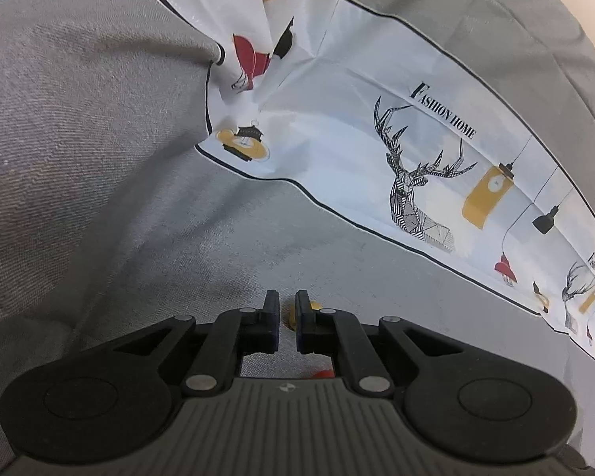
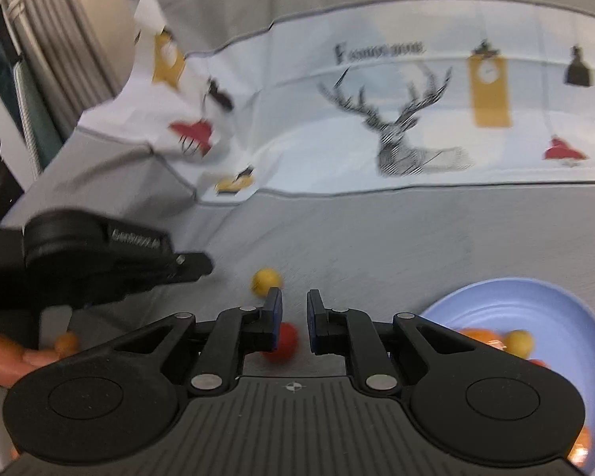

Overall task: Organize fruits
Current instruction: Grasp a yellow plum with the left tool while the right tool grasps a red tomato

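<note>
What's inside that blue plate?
In the blue plate lie small round fruits: an orange one and a yellow one, blurred. The right gripper's black body covers the plate's near side, so anything there is hidden.

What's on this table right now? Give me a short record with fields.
Surface: grey cloth
Backdrop: printed sheet with deer
Plate: blue plate, front right, holding orange and yellow fruit
Loose fruit: yellow fruit, red fruit, small orange fruit
Left gripper: shut, empty
Right gripper: shut, empty
</note>
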`<state>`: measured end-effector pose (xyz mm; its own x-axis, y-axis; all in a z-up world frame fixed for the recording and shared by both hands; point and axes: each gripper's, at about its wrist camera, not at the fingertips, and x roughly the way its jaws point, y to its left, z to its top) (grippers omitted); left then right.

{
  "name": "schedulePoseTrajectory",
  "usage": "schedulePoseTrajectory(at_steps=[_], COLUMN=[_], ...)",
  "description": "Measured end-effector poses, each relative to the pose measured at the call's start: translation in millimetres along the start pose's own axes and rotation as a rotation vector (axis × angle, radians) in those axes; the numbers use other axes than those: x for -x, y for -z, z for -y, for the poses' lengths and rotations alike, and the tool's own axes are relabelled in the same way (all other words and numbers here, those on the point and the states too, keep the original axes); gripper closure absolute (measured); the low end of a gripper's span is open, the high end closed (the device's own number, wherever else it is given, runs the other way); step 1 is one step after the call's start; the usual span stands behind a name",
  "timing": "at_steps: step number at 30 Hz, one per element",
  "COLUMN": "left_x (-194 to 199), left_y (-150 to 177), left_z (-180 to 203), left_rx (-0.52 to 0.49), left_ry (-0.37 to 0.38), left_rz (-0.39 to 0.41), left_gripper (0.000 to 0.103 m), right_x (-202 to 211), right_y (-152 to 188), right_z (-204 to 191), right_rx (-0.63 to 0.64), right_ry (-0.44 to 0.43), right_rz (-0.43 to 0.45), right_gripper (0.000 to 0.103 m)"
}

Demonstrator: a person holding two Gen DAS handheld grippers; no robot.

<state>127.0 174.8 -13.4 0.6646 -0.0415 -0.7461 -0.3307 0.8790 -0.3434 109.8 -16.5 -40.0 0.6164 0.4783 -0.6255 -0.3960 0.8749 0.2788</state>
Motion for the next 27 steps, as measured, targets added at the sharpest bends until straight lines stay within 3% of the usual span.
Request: schedulePoseTrajectory(at_steps=[3, 6, 8, 14, 16, 17, 18, 23, 27], left_x=[-8, -18, -25, -39, -44, -46, -49, -58, -68], left_y=[-2, -4, -4, -5, -6, -6, -6, -4, 1], left_z=[-2, -4, -3, -1, -1, -1, 0, 11, 23], left_rx=[0.005, 0.010, 0.000, -0.022, -0.029, -0.032, -0.035, -0.097, -0.169], left_ry=[0.006, 0.010, 0.019, 0.020, 0.019, 0.017, 0.018, 0.023, 0.005], left_rz=[-0.010, -0.041, -0.061, -0.077, -0.085, -0.088, -0.090, -0.105, -0.120], left_gripper=[0.092, 0.067, 0.058, 0.057, 0.057, 0.055, 0.053, 0.040, 0.038], right_x=[-15, -31, -40, -59, -63, -63, -62, -51, -34], right_y=[0, 3, 7, 14, 15, 15, 15, 12, 7], right_z=[-6, -11, -15, -18, -17, -16, -16, -11, -9], right_rx=[0.030, 0.055, 0.088, 0.129, 0.140, 0.145, 0.146, 0.129, 0.132], right_ry=[-0.003, -0.018, 0.005, 0.033, 0.045, 0.046, 0.047, 0.080, 0.080], right_rz=[-0.032, -0.091, -0.104, -0.146, -0.155, -0.151, -0.147, -0.135, -0.116], right_gripper=[0.069, 0.053, 0.053, 0.053, 0.062, 0.071, 0.072, 0.073, 0.072])
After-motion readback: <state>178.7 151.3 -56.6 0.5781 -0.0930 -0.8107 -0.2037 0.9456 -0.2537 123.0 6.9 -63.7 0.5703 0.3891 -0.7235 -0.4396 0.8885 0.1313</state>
